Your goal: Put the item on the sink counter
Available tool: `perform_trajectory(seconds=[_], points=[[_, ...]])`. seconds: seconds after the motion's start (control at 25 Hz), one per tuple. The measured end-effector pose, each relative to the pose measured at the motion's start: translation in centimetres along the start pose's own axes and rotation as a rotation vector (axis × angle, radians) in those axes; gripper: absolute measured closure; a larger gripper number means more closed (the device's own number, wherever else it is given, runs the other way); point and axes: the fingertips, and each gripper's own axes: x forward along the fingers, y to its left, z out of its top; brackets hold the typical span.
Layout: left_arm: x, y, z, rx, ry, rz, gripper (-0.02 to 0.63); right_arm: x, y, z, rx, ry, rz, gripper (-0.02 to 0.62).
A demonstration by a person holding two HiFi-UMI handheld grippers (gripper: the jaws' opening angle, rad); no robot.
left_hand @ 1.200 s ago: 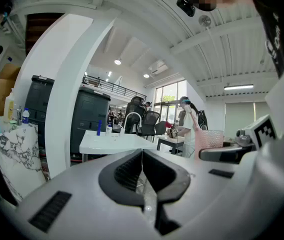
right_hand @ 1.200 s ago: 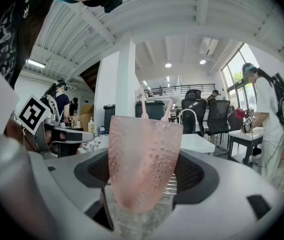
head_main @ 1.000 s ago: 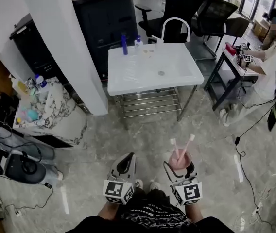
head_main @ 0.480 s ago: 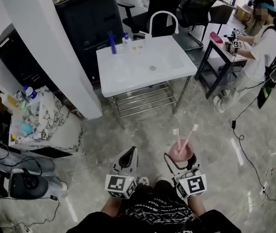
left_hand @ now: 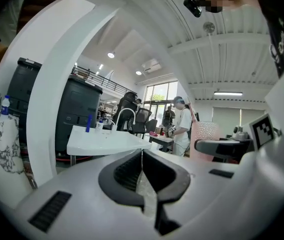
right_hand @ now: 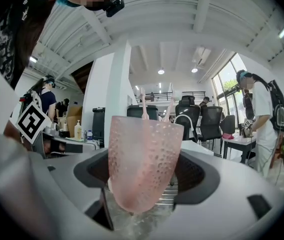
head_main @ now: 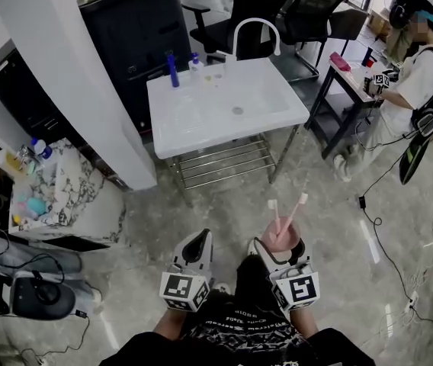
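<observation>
My right gripper (head_main: pixel 281 244) (right_hand: pixel 143 174) is shut on a pink dimpled cup (head_main: pixel 283 235) (right_hand: pixel 142 161) that holds two pink toothbrushes (head_main: pixel 287 216), upright, low over the floor. My left gripper (head_main: pixel 196 252) (left_hand: pixel 142 170) beside it is shut and empty. The white sink counter (head_main: pixel 220 109) (left_hand: pixel 102 140) stands ahead on a metal frame, well beyond both grippers, with a white arched tap (head_main: pixel 253 36) at its back edge.
A blue bottle (head_main: pixel 172 69) and a small white bottle (head_main: pixel 194 65) stand at the counter's back. A white pillar (head_main: pixel 72 75) rises left, with a marble table (head_main: pixel 64 193) of bottles beside it. A person (head_main: pixel 418 90) works at a desk (head_main: pixel 350 90) on the right. Cables trail over the floor.
The view has moved toward the sink, which now sits a little lower and further left in the head view. Both grippers hold the same pose, the cup still gripped.
</observation>
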Motion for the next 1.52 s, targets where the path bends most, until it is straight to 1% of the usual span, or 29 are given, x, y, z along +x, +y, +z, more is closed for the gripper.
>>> perform_trajectory(seconds=[0.08, 0.2, 0.32, 0.48, 0.76, 0.84, 0.96, 1.12, 1.24, 1.32, 1.4, 1.52], points=[[1.4, 0.5, 0.2, 0.009, -0.004, 0.019, 0.597, 1.5, -1.1, -0.1, -0.003, -0.009, 0.019, 0.225], [4.4, 1.6, 0.8, -0.006, -0.017, 0.053, 0.597, 4.3, -3.1, 0.0, -0.02, -0.027, 0.049, 0.225], [8.0, 2.0, 1.9, -0.015, -0.026, 0.076, 0.597, 7.2, -5.9, 0.7, -0.037, -0.066, 0.089, 0.225], [13.2, 1.7, 3.5, -0.015, -0.048, 0.101, 0.597, 10.7, -10.5, 1.4, -0.043, -0.053, 0.12, 0.225], [21.3, 0.9, 4.3, -0.016, -0.044, 0.154, 0.597, 15.7, -17.6, 1.9, -0.049, -0.063, 0.174, 0.225], [23.4, 0.4, 4.4, -0.013, -0.035, 0.158, 0.597, 16.7, -19.2, 2.0, -0.053, -0.059, 0.196, 0.225], [26.0, -0.9, 4.1, 0.0, -0.015, 0.136, 0.597, 18.0, -21.0, 1.6, -0.067, -0.047, 0.223, 0.225], [27.9, -1.7, 3.8, 0.029, 0.012, 0.12, 0.597, 19.2, -22.2, 1.6, -0.046, -0.049, 0.229, 0.225], [29.0, -1.1, 4.1, 0.011, 0.015, 0.121, 0.597, 20.1, -22.7, 1.5, -0.026, -0.037, 0.227, 0.225], [29.8, -0.3, 4.4, 0.002, 0.012, 0.124, 0.597, 20.8, -23.0, 1.5, -0.015, -0.037, 0.219, 0.225], [30.8, 0.9, 4.5, 0.013, 0.017, 0.127, 0.597, 21.6, -23.5, 1.6, -0.012, -0.039, 0.202, 0.225], [32.4, 3.9, 4.2, 0.013, 0.029, 0.161, 0.597, 22.9, -24.5, 0.9, -0.021, -0.008, 0.168, 0.225]])
